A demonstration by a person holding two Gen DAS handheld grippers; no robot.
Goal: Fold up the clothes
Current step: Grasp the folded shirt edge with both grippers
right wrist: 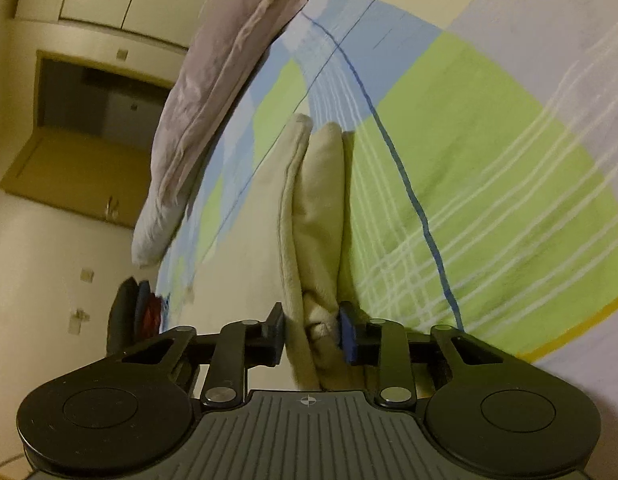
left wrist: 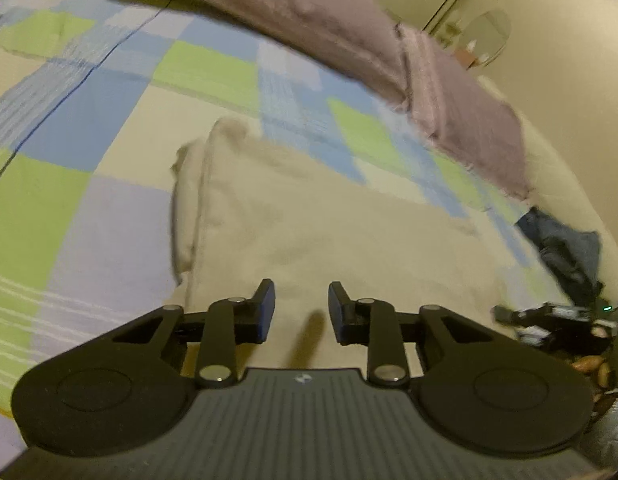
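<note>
I am part-way through folding a cream garment that lies on the bed, on the checked blue, green and cream cover, with a mauve blanket bunched along the far side and some dark clothes near the bed's edge. My right hand-held gripper is clenched on the garment's thick folded edge: the layers stand bunched between the two pads and the cloth runs away from me in two soft rolls. My left hand-held gripper hangs over the near part of the same garment with its jaws narrowed but a clear gap between them, and I see nothing pinched there; whether its tips brush the cloth I cannot tell, since the picture is smeared. To do this step well, I think the left side needs its own bite on the matching edge, taking all the layers at once rather than only the top one, so both sides can be carried together. I would keep the two grips level with each other and the cloth lightly taut between them, since slack would let the middle sag and crease the fold. The fabric looks thick and soft, so a shallow pinch could slip; a deeper one seems safer. I would also keep the fold clear of the blanket.
</note>
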